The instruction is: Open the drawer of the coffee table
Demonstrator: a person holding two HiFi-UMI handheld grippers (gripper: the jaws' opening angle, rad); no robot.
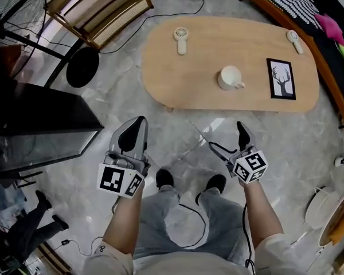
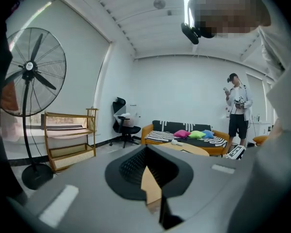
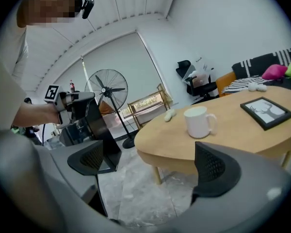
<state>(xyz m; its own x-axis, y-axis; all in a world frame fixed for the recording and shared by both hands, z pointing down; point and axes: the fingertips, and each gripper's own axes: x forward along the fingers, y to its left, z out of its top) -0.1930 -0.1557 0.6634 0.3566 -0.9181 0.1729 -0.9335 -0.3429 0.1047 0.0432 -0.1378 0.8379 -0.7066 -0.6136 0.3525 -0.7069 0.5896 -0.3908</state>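
Note:
The oval wooden coffee table stands ahead of me on the marble floor; no drawer shows in any view. On it are a white mug, a framed deer picture and two small hand fans. My left gripper hangs short of the table's near left end, jaws together with nothing held. My right gripper is open and empty below the table's front edge. In the right gripper view the table and mug lie beyond the open gripper.
A black cabinet stands at left, close to the left gripper. A floor fan and a wooden rack are at the back left, an orange sofa at the right. Another person stands far off.

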